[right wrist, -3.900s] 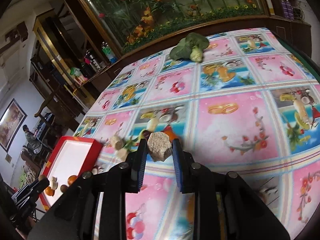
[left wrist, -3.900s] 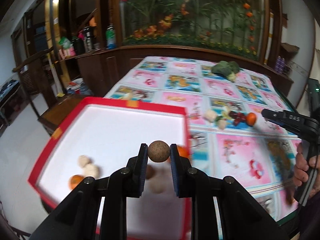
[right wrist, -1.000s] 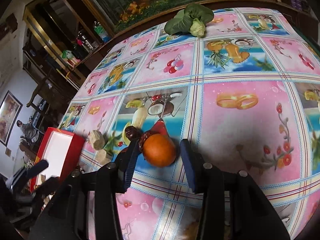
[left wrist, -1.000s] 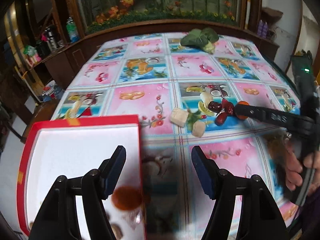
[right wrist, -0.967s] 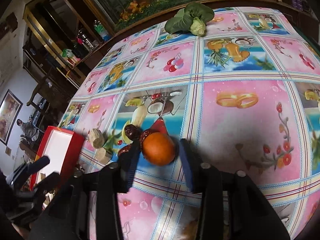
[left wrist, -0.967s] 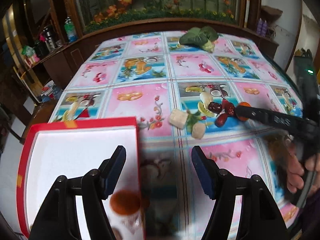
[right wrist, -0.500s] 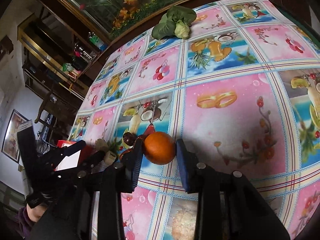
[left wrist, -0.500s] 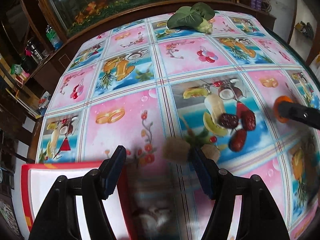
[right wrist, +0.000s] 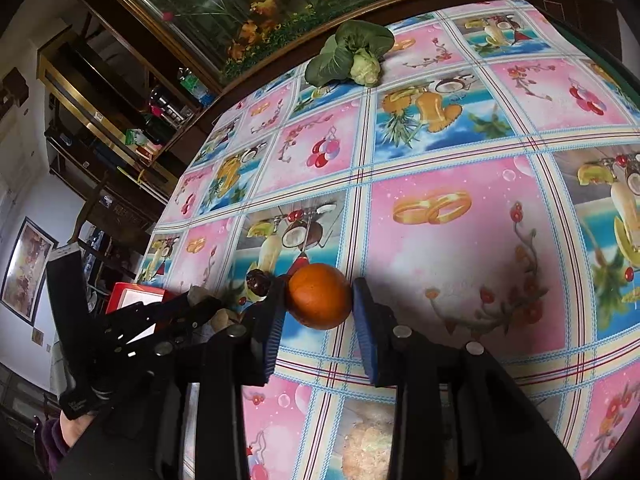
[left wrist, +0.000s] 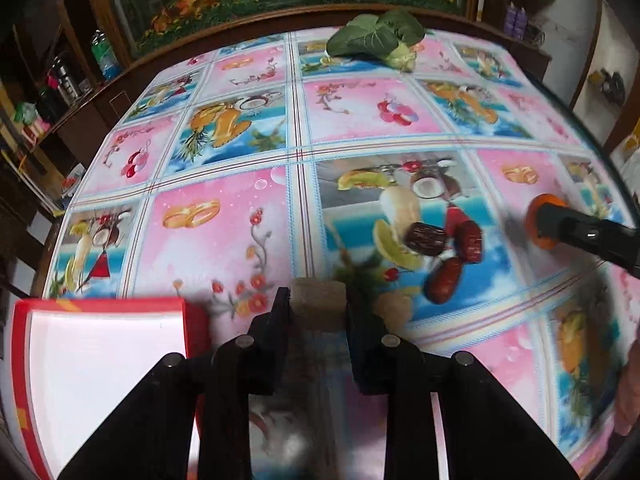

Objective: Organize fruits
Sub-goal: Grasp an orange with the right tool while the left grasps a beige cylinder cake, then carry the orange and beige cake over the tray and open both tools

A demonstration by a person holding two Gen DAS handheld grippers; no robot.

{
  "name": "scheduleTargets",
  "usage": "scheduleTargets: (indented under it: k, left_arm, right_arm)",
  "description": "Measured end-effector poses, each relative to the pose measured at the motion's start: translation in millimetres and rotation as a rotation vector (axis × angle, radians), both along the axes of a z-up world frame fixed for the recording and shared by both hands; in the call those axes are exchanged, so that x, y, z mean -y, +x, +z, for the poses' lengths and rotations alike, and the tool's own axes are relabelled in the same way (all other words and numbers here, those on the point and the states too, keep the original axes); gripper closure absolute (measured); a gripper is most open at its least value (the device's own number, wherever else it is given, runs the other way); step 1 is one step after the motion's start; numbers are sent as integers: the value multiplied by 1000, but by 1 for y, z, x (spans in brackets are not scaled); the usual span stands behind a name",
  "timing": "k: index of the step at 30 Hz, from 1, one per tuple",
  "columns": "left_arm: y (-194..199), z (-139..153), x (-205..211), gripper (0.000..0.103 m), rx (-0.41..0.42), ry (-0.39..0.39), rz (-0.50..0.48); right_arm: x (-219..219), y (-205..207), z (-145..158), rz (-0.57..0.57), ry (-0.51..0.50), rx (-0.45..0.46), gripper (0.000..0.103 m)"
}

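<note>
Leftmost, the red-rimmed white tray [left wrist: 100, 360] sits at the edge of the patterned tablecloth [left wrist: 224, 248]. Just right of it, the left gripper [left wrist: 318, 304] is closing its jaws, with a tan, blocky piece of fruit [left wrist: 318, 300] between the pads, which touch it on both sides. A second pale piece [left wrist: 394, 306] lies just beside it, then three dark red dates [left wrist: 444, 252]. Further right, the right gripper [right wrist: 320, 300] holds its fingers pressed on an orange [right wrist: 319, 295] against the cloth. At the far side of the table lies a leafy green vegetable [left wrist: 376, 38].
</note>
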State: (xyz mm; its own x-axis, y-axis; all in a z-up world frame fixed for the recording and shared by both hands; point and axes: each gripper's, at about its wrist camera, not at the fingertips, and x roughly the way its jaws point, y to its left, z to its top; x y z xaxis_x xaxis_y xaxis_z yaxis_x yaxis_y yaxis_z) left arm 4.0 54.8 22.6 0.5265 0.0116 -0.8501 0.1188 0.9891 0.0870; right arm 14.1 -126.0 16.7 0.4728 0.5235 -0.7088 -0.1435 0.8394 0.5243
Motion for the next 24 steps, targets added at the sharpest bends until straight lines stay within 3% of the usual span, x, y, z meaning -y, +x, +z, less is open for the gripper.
scheduleTargets:
  k: [6, 12, 17, 24]
  left_arm:
    - [-46, 34, 6, 78, 139, -36, 30]
    - [-91, 49, 19, 78, 244, -21, 31]
    - [-104, 50, 9, 78, 264, -17, 71]
    - [-126, 58, -13, 78, 302, 7, 123]
  right_arm:
    - [-4, -5, 5, 27, 24, 23, 68]
    - [-23, -26, 22, 123, 56, 135, 68]
    - [-43, -41, 27, 163, -57, 238, 68]
    - [-40, -33, 14, 113, -138, 219, 68]
